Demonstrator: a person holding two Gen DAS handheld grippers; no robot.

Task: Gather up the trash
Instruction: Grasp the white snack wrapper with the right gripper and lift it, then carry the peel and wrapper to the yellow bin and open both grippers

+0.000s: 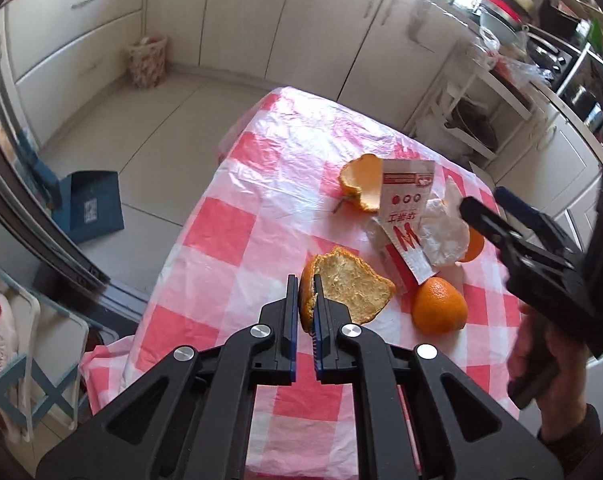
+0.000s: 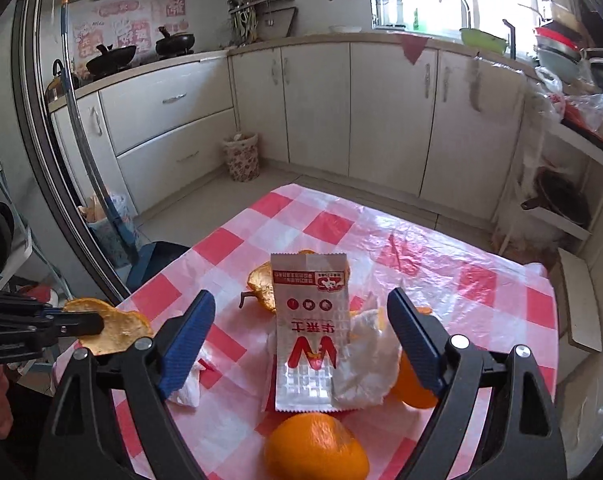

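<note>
- A desk cover [image 2: 441, 256] in red and white checks, thin crinkled plastic, drapes over the desk edges.
- Cream cabinets [image 2: 385, 112] run along the far wall and around the corner, with metal handles.
- A patterned wastebasket [image 2: 242, 157] stands on the tiled floor [image 1: 141, 120] against the cabinets.
- A blue dustpan [image 1: 91, 206] lies on the floor near a dark door frame.
- Two black woks [image 2: 111, 58] sit on the stove at the left.
- A curved tap [image 2: 455, 0] rises before the bright window.
- A green bowl [image 2: 483, 40] rests on the counter beside stacked dishes.
</note>
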